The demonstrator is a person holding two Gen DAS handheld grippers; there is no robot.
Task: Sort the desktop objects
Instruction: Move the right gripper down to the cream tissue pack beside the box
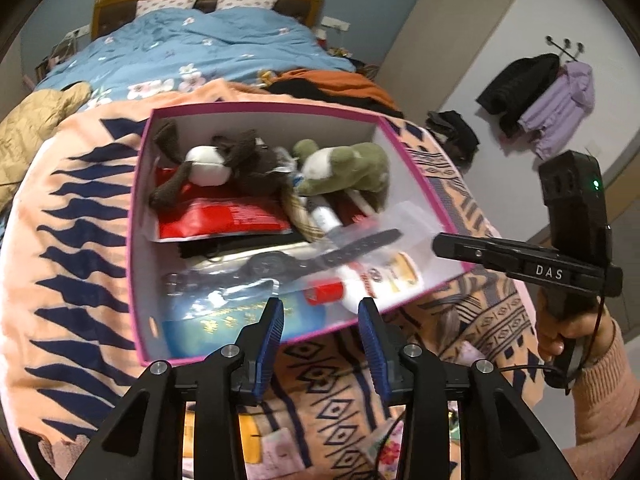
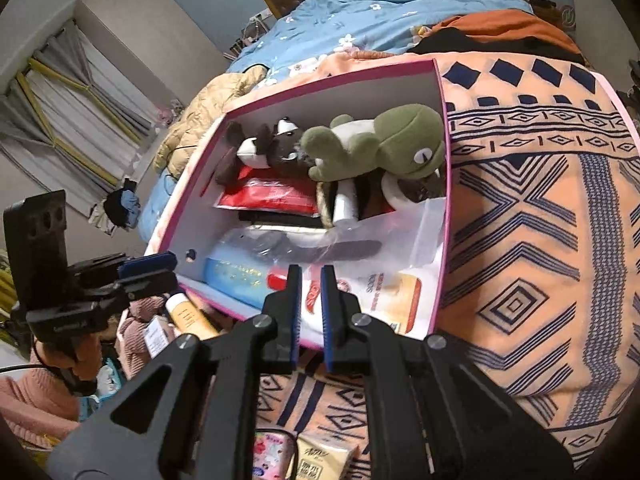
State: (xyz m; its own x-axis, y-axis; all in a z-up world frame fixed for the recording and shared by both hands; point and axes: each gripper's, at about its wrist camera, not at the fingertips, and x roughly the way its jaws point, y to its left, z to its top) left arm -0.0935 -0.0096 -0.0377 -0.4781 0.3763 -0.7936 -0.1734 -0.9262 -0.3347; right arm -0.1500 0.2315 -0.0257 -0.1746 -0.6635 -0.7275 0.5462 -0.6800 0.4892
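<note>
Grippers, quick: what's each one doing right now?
Left hand-held gripper: open, holding nothing, over the pink box.
Right hand-held gripper: nearly closed, a narrow gap, nothing held.

Pink-rimmed box [image 1: 138, 216] on blanket, crammed: plush toys [image 1: 344, 166], red packet [image 1: 224, 216].

Two plush toys [image 1: 276, 164], one box [image 1: 138, 208]
</note>
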